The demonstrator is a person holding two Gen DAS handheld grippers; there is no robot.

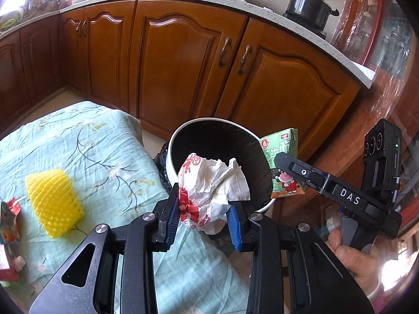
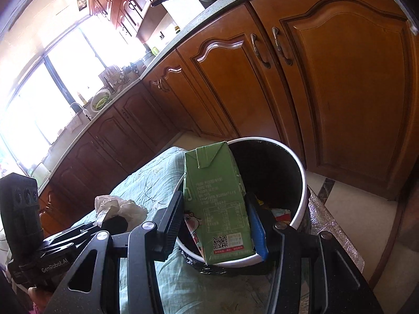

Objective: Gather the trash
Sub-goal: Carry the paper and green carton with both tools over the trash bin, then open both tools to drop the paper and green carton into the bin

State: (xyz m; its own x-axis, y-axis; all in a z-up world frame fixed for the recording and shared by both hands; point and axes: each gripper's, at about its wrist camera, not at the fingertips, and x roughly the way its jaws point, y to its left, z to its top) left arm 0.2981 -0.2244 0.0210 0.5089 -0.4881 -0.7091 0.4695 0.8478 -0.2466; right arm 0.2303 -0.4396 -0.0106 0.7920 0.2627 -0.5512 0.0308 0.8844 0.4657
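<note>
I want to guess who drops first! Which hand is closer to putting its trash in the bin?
Probably the right. Its gripper holds the green carton right at the bin opening. The left gripper holds the crumpled wrapper nearer the rim's edge, beside the table.

"DAS" is showing in white on the black right gripper (image 1: pixel 288 168); "GenRobot.AI" is showing on the black left gripper (image 2: pixel 104 219); a QR code is sitting on the green milk carton (image 2: pixel 220 206).
</note>
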